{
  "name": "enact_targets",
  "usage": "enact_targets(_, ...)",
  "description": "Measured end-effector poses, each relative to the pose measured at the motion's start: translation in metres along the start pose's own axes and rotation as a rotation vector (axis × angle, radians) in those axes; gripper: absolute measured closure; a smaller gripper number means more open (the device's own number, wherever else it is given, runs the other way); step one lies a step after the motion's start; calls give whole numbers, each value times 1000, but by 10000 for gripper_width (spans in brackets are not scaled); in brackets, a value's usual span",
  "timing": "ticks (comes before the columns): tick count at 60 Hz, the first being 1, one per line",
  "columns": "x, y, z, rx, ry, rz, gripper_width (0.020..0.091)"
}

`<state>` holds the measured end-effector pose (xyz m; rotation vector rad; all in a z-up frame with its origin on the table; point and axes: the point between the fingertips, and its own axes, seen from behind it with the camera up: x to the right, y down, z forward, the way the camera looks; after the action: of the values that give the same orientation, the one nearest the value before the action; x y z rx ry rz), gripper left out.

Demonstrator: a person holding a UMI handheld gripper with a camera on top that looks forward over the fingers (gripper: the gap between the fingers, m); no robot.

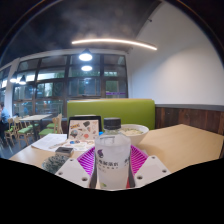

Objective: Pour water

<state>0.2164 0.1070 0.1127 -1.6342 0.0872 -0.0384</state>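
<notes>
A clear plastic water bottle (113, 158) with a dark cap and a printed label stands upright between my gripper's (112, 167) two fingers. Both purple pads (88, 160) press against its sides, so the gripper is shut on it. The bottle looks lifted, with the wooden table (185, 142) lower behind it. A pale bowl (133, 130) sits just beyond the bottle, partly hidden by it.
A tablet-like card (84, 127) stands upright on the table left of the bottle, with papers (48, 142) and a small dark item (60, 154) nearby. A green bench back (110, 108) runs behind the table. More tables and chairs (30, 124) stand far left by the windows.
</notes>
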Motion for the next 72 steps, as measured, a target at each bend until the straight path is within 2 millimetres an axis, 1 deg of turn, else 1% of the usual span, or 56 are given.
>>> enact_targets(2, 4, 1, -2, 8, 0, -9, 642)
enact_targets(3, 4, -4, -2, 26, -2, -5, 665)
enact_targets(6, 7, -7, -4, 31, -3, -17, 665)
enact_targets(7, 17, -1, -10, 37, -4, -18, 663)
enact_targets(8, 9, 3, 9, 38, -5, -25, 657)
enact_targets(14, 9, -2, 6, 56, -26, -46, 654)
enact_targets(15, 9, -2, 6, 54, -28, -44, 629)
enact_targets(16, 17, -2, -6, 57, -29, -37, 628)
enact_targets(17, 12, -2, 3, 53, -34, -36, 620)
enact_targets(19, 7, -3, 7, 51, -38, -32, 608)
enact_targets(20, 7, -4, 7, 51, -39, -32, 583)
enact_targets(24, 6, -7, 8, 56, -43, -53, 524)
enact_targets(26, 8, -6, 8, 31, -44, -78, 490)
enact_targets(27, 10, -3, 8, 9, -41, -90, 467)
enact_targets(28, 10, 10, 12, 0, -37, -82, 448)
enact_targets(29, 10, 16, 12, -31, -37, -89, 427)
enact_targets(32, 6, 25, 5, -92, -62, -96, 359)
enact_targets(35, -2, 25, -1, -104, -97, -88, 275)
enact_targets(36, -1, 15, 0, -105, -105, -78, 260)
enact_targets(38, -5, 18, -7, -107, -109, -61, 256)
enact_targets(43, -1, 10, -20, -105, -80, -45, 256)
enact_targets(44, 2, -2, -33, -104, -72, -45, 257)
enact_targets(45, 3, -4, -36, -98, -67, -46, 256)
enact_targets(46, 5, -4, -51, -88, -60, -45, 257)
enact_targets(49, 5, -8, -62, -75, -50, -43, 260)
enact_targets(53, 0, -10, -83, -68, -52, -34, 263)
enact_targets(54, 0, -17, -105, -73, -51, -33, 264)
enact_targets(55, 2, -17, -123, -71, -51, -31, 263)
enact_targets(61, -4, -21, -176, -69, -41, -22, 264)
enact_targets(62, -4, -22, -188, -66, -43, -22, 265)
enact_targets(65, -8, -23, -215, -60, -51, -19, 264)
enact_targets(72, -22, -17, -270, -69, -84, -6, 263)
